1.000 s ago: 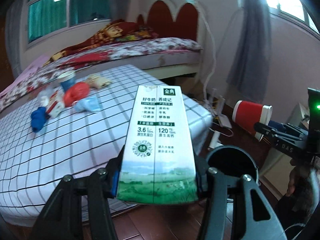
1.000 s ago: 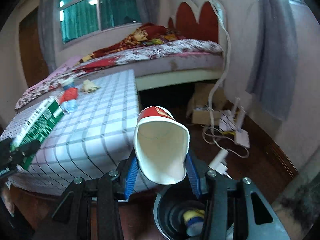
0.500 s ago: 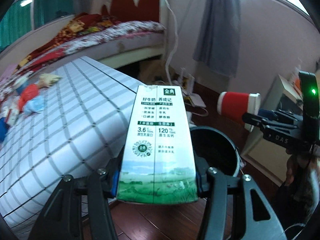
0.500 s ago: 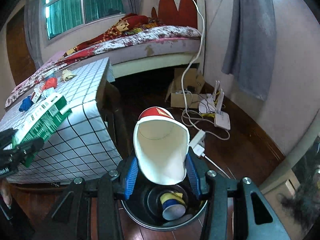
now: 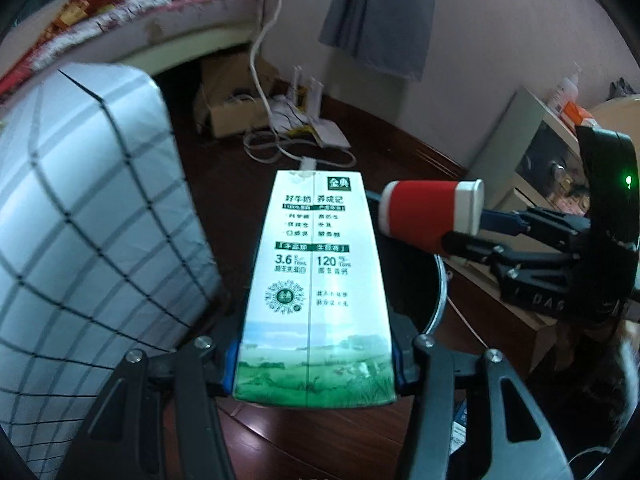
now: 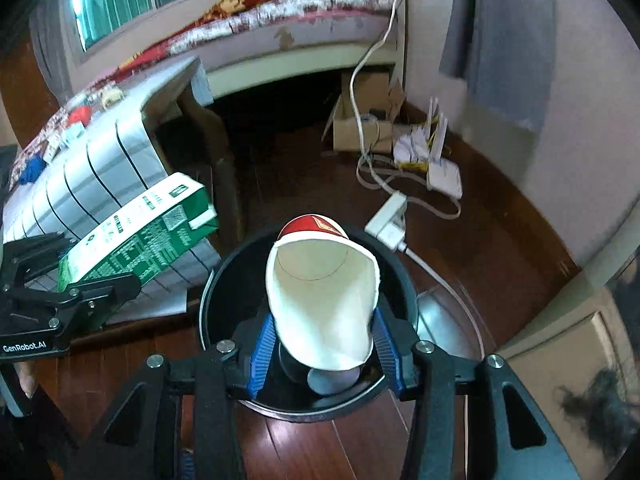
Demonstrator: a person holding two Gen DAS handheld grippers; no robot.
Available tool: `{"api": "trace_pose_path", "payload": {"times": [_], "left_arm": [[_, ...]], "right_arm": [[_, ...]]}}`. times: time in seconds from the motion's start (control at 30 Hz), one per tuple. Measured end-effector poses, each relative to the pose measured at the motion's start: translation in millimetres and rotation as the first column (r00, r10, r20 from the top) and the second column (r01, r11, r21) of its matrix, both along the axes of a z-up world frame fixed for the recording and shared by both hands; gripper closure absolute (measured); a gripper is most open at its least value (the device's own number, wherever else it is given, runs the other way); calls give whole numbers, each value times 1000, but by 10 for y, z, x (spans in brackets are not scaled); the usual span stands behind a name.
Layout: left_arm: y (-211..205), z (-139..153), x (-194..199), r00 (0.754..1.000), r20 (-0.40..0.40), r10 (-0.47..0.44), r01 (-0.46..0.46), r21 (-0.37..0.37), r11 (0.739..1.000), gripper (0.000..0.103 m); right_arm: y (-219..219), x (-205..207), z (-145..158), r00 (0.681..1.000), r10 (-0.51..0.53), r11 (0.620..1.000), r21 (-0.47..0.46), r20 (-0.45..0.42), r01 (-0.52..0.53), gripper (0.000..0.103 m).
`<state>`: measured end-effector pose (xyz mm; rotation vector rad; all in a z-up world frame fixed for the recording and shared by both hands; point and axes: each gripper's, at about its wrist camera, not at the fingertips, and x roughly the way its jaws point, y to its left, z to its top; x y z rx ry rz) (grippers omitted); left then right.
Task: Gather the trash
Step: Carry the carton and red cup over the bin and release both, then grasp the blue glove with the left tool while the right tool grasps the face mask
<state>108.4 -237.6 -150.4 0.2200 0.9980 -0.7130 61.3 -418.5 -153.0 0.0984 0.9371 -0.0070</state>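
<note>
A round black trash bin (image 6: 224, 280) stands on a dark wooden floor (image 6: 500, 240), just beside the corner of a bench (image 5: 80, 208) draped in a white cloth with a dark grid. The left hand-held gripper (image 5: 314, 354) is closed on the base of a tall white and green milk carton (image 5: 314, 280), which points forward with its far end over the near edge of the bin. The right hand-held gripper (image 6: 324, 346) is closed on the rim of a red and white paper cup (image 6: 322, 300), squeezing the open mouth into an oval; the cup lies on its side directly above the bin's opening. Inside the bin, below the cup, a bit of earlier trash shows, too hidden to identify. Beyond the bin on the floor lie a white power strip (image 6: 390, 224) with a looping cord and a cardboard box (image 6: 360, 128). Farther back from the bin is a bed (image 6: 288, 12) with a flowered cover.
</note>
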Motion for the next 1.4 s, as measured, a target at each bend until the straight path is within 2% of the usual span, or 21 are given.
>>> {"api": "trace_pose_path", "payload": {"times": [0.1, 0.13, 0.17, 0.2, 0.23, 0.3, 0.5, 1.0, 1.4], "left_arm": [[-71, -69, 50, 999, -31, -14, 14, -9, 1000, 45], [-68, -91, 82, 999, -48, 2, -2, -17, 1000, 33], [-55, -114, 104, 998, -57, 27, -28, -12, 1000, 10], [-40, -117, 116, 998, -52, 48, -49, -18, 999, 3], [-3, -111, 112, 997, -42, 69, -70, -21, 997, 1], [35, -132, 92, 994, -22, 103, -103, 15, 995, 1], [181, -136, 21, 987, 32, 155, -157, 52, 986, 1], [430, 222, -38, 964, 130, 232, -237, 25, 971, 1], [846, 653, -51, 920, 215, 327, -329, -28, 944, 1]], "right_arm": [[0, 49, -95, 1000, 15, 1000, 1, -25, -15, 49], [1, 69, -134, 999, 20, 1000, -7, -30, -20, 45], [3, 82, -164, 999, 16, 1000, -23, -31, -17, 29], [-9, 93, -211, 999, -12, 998, -61, -34, 10, 18], [-34, 103, -261, 998, -43, 995, -88, -44, 39, 1], [-91, 119, -358, 994, -66, 995, -87, -92, 58, 1], [-115, 94, -312, 992, -94, 991, -107, -83, 85, 1], [110, 93, 39, 997, -75, 989, -125, 13, 76, 1], [588, 219, 526, 991, -11, 994, -111, 130, 25, 1]]}}
